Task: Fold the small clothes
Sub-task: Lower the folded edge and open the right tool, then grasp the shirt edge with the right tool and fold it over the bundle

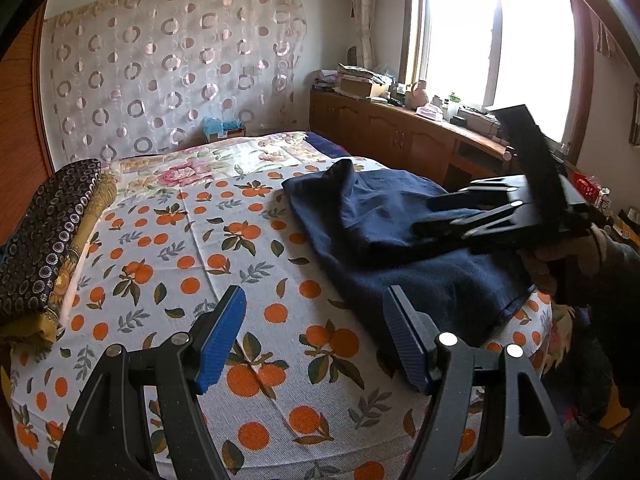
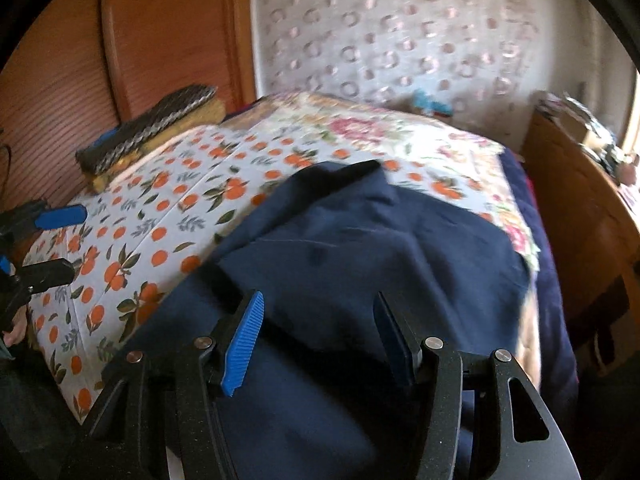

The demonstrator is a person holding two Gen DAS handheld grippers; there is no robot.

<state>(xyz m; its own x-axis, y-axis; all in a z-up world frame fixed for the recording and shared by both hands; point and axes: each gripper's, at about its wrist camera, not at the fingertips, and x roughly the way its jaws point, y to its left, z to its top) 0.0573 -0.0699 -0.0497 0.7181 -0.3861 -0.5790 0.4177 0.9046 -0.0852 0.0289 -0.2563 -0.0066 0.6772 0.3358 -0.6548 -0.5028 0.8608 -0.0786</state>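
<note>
A navy blue garment (image 1: pixel 396 236) lies partly folded on the bed's orange-print sheet (image 1: pixel 224 248), toward the right side. My left gripper (image 1: pixel 314 320) is open and empty above the sheet, just left of the garment's near edge. My right gripper (image 2: pixel 318 332) is open and hovers over the garment (image 2: pixel 360 248), holding nothing. In the left wrist view the right gripper (image 1: pixel 444 216) shows from the side above the cloth. In the right wrist view the left gripper (image 2: pixel 48 240) shows at the far left edge.
A stack of folded patterned cloths (image 1: pixel 52 236) lies on the bed's left side. A floral quilt (image 1: pixel 224 164) covers the far end. A wooden cabinet (image 1: pixel 400 132) with clutter runs along the right under the window. A wooden headboard (image 2: pixel 120 40) stands behind the bed.
</note>
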